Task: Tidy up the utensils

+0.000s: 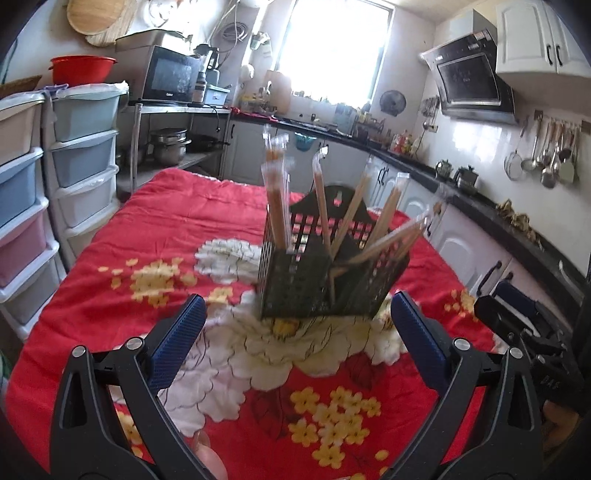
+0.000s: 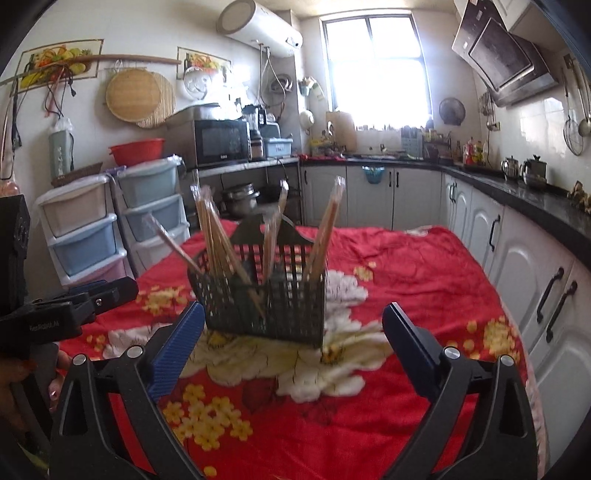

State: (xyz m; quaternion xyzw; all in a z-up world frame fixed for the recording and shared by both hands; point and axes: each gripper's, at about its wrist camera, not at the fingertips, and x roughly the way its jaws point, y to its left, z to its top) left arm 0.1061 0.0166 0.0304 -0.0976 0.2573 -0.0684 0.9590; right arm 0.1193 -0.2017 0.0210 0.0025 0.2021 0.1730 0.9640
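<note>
1. A big red cloth (image 1: 155, 229) with white and yellow flowers covers the table. It fills the lower part of both views. The right wrist view shows lots of bare cloth on the right side of the table, next to the white cupboards (image 2: 517, 258).
2. Only the left wrist view shows the near left edge of the table, with the stack of plastic drawers (image 1: 81, 155) close beside it. Only the right wrist view shows the big white water tank (image 2: 258, 26) high on the wall.
3. A dark basket (image 1: 310, 280) with little holes stands on the cloth near the middle of the table, on a white flower. The left wrist view shows one of its corners. The right wrist view shows its flat front side.
4. Wrapped chopsticks (image 1: 277, 206) stand in the basket. They lean out to both sides like a fan. They look a bit blurry.
5. The left claw (image 1: 297, 334) is wide open and holds nothing. The basket sits just ahead of its blue tips, not touching them.
6. The right claw (image 2: 293, 338) is wide open too and holds nothing. The basket is just ahead of it.
7. Each view shows the other claw at its edge, beside the table.
</note>
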